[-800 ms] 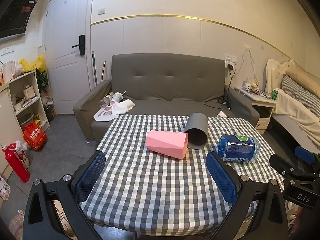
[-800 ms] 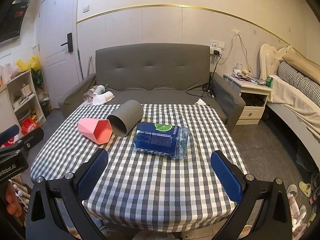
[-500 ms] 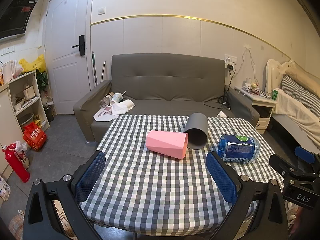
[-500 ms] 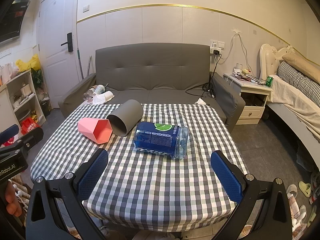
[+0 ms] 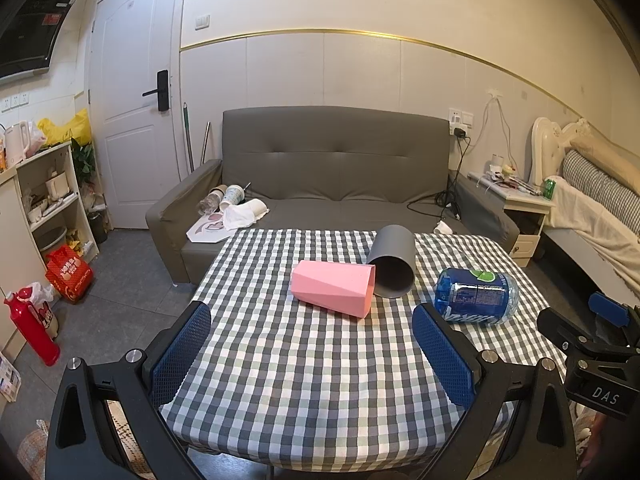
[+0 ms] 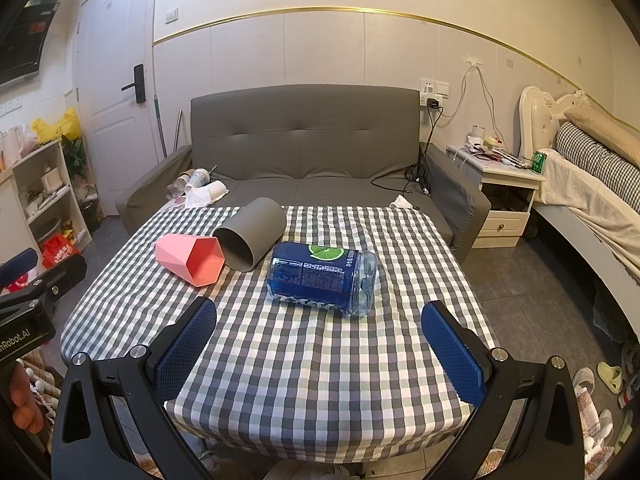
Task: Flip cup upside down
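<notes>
A pink faceted cup (image 5: 332, 293) lies on its side on the checkered table (image 5: 304, 380), mouth to the right. It also shows in the right wrist view (image 6: 191, 258). A grey round cup (image 5: 393, 266) lies on its side next to it, mouth toward me, also in the right wrist view (image 6: 252, 238). A blue-labelled clear cup (image 5: 476, 296) lies on its side to the right, also in the right wrist view (image 6: 324, 278). My left gripper (image 5: 312, 354) is open and empty, short of the pink cup. My right gripper (image 6: 319, 354) is open and empty, short of the blue cup.
A grey sofa (image 5: 332, 176) stands behind the table with bottles and paper on its left seat. A nightstand (image 6: 506, 200) and bed (image 6: 592, 184) are at the right. Shelves (image 5: 44, 200) and a red bottle (image 5: 32, 330) stand on the floor at the left.
</notes>
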Tool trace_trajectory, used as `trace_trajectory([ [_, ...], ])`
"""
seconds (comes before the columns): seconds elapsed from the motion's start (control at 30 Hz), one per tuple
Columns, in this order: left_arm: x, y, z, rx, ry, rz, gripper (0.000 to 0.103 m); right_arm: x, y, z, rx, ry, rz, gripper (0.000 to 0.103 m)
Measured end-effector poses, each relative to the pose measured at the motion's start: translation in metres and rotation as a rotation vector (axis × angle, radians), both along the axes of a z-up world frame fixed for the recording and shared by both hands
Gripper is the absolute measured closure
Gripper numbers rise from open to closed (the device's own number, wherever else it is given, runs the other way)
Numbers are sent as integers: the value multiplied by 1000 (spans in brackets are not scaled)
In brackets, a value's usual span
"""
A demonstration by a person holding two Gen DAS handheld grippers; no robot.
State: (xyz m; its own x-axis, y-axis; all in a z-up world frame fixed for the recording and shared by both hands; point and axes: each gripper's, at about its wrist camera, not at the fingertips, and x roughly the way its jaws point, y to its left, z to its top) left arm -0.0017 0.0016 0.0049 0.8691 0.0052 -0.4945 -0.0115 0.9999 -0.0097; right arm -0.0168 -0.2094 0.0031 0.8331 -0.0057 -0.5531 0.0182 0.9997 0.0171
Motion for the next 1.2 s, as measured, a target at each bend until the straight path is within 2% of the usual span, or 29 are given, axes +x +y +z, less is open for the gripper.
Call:
trace_trajectory([
  [1.2, 0, 0, 0, -2, -2, -1, 0, 4, 2, 1, -1, 3, 0, 0],
])
